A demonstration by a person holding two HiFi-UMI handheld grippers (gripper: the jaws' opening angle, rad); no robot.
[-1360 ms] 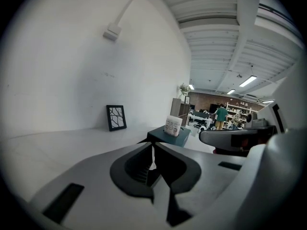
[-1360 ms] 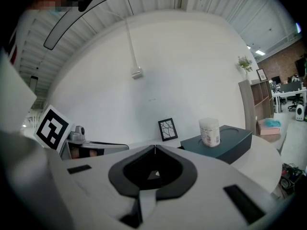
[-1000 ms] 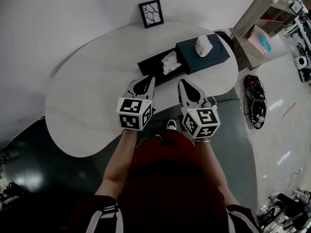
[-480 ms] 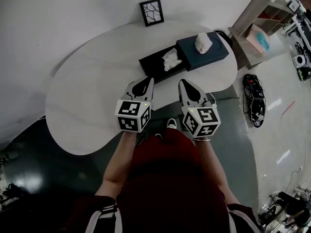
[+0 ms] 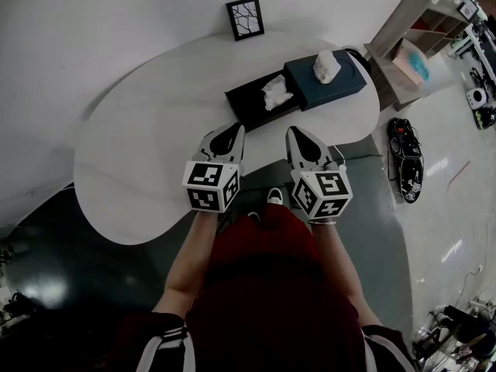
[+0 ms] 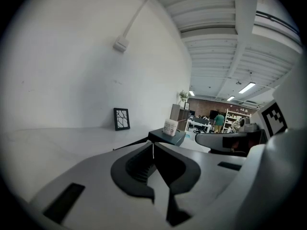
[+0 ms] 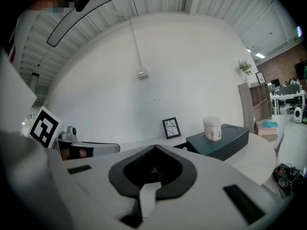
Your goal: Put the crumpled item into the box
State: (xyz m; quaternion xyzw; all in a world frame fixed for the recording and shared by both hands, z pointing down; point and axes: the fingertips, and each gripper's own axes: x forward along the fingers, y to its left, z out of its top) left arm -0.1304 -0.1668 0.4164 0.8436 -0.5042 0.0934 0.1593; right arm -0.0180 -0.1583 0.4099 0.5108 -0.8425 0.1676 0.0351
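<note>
On the white counter (image 5: 139, 153), seen from the head view, we find a low black tray (image 5: 246, 107) and a dark teal box (image 5: 345, 84) set end to end near the far edge. The crumpled item (image 5: 275, 93), white, lies in the black tray. A white tub (image 5: 326, 67) stands upright on top of the teal box. A small picture frame (image 5: 245, 18) leans against the wall behind them. We hold the left tool (image 5: 232, 130) and the right tool (image 5: 297, 132) side by side over the near edge of the counter, apart from each other and well short of the tray. A wooden shelf (image 5: 403, 49) stands to the right of the counter.

In the left gripper view, the left tool's (image 6: 153, 148) jaws are pressed together, with only a thin seam between them and nothing in it. Beyond the tips we see the frame, the teal box and the tub on it. The right tool shows at the right edge. The crumpled item cannot be made out here.

In the right gripper view, the right tool's (image 7: 155, 147) jaws also meet tip to tip and carry nothing. The frame, the teal box and the tub stand ahead and to the right. The left tool shows at the left.
</note>
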